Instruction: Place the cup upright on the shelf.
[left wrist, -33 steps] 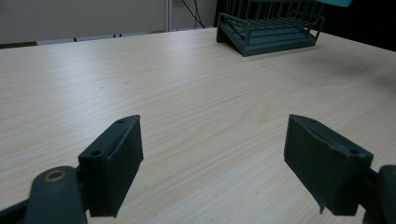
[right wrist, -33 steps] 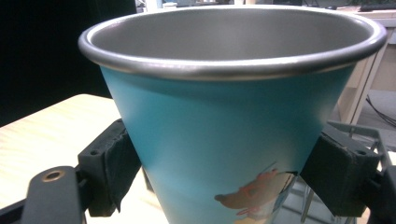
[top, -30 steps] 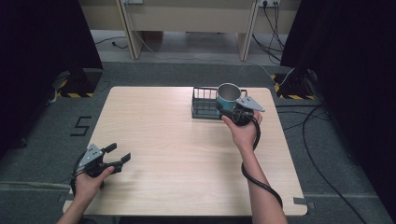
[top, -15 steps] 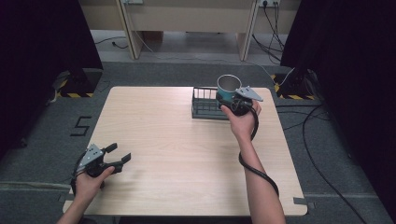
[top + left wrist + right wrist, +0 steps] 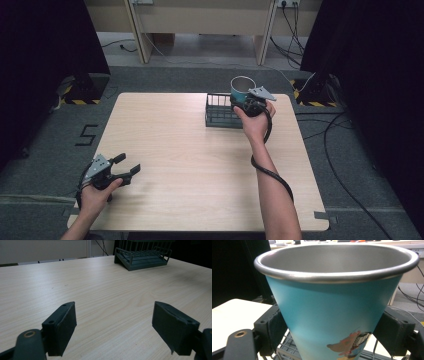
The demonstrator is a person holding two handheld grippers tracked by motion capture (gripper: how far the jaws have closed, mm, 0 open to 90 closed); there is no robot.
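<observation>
Your right gripper (image 5: 243,101) clamps the blue cup (image 5: 339,307) upright, directly above the wire rack (image 5: 221,111). Your left gripper (image 5: 122,167) rests well apart, jaws spread, empty.

A large dark figure "5" (image 5: 85,135) is marked on the grey floor just left of the worktop (image 5: 165,150), seen in the high view. The blue cup (image 5: 337,315) carries a small coloured picture low on its side, with lettering too blurred and cut off to read. Nothing else bears readable writing.
</observation>
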